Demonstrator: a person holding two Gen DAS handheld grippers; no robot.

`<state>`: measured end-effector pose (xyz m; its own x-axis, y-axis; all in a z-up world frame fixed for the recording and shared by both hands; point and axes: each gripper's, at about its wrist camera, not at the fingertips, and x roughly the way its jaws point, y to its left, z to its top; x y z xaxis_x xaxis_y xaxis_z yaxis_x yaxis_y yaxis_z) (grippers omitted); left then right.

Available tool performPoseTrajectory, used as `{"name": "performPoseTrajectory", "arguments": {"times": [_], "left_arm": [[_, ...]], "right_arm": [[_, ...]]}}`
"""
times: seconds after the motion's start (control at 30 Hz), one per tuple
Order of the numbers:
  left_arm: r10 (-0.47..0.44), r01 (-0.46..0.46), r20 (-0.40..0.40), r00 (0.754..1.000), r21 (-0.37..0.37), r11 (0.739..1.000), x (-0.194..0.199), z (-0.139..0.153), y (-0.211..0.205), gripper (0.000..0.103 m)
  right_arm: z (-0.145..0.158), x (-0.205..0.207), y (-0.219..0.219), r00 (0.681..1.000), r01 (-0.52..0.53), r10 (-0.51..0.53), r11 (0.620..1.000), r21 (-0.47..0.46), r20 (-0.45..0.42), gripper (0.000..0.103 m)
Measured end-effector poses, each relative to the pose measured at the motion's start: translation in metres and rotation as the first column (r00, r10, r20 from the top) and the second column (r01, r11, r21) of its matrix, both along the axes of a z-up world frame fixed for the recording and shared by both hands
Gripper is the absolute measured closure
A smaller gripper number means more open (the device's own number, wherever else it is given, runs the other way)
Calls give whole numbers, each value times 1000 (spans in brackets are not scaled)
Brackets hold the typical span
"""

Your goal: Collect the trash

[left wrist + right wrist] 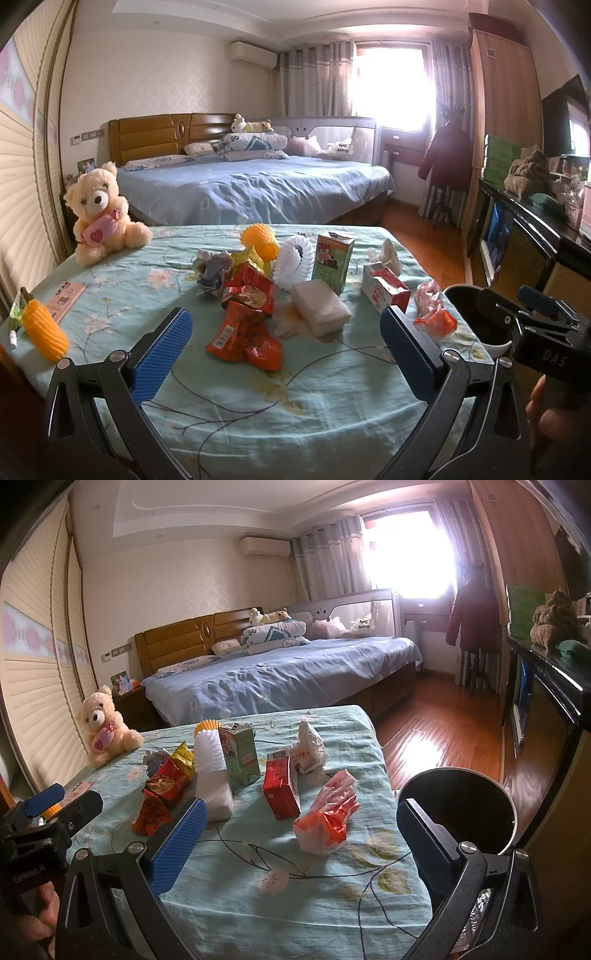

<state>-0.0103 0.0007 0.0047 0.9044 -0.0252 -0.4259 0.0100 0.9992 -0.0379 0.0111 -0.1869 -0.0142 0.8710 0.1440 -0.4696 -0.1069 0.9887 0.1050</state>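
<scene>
Here, the left gripper (pixel 284 334) hovers wide apart and empty over the near edge of the worktop (pixel 258 406), its floral cloth strewn with trash. Ahead lies a red snack wrapper (pixel 245 332), beside a white sponge block (pixel 320 306). The right gripper (pixel 301 825), also wide and empty, faces an orange plastic bag (pixel 327 821) near the right edge. A dark bin (pixel 458 808) stands just beyond that edge.

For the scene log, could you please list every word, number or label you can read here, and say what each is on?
"DAS": on the right claw, its body seen in the left wrist view.
"GenRobot_AI", faint: on the left claw, its body seen in the right wrist view.
"825", uncertain: red carton.
Green carton, red snack wrapper, pink card: print too blurred to read.
</scene>
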Motion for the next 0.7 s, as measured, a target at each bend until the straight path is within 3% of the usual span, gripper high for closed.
{"name": "performPoseTrajectory", "arguments": {"times": [0.7], "left_arm": [[0, 0, -19, 1000, -4, 1000, 5, -10, -1, 0]], "right_arm": [[-8, 4, -2, 1000, -2, 2, 1000, 16, -23, 0]]}}
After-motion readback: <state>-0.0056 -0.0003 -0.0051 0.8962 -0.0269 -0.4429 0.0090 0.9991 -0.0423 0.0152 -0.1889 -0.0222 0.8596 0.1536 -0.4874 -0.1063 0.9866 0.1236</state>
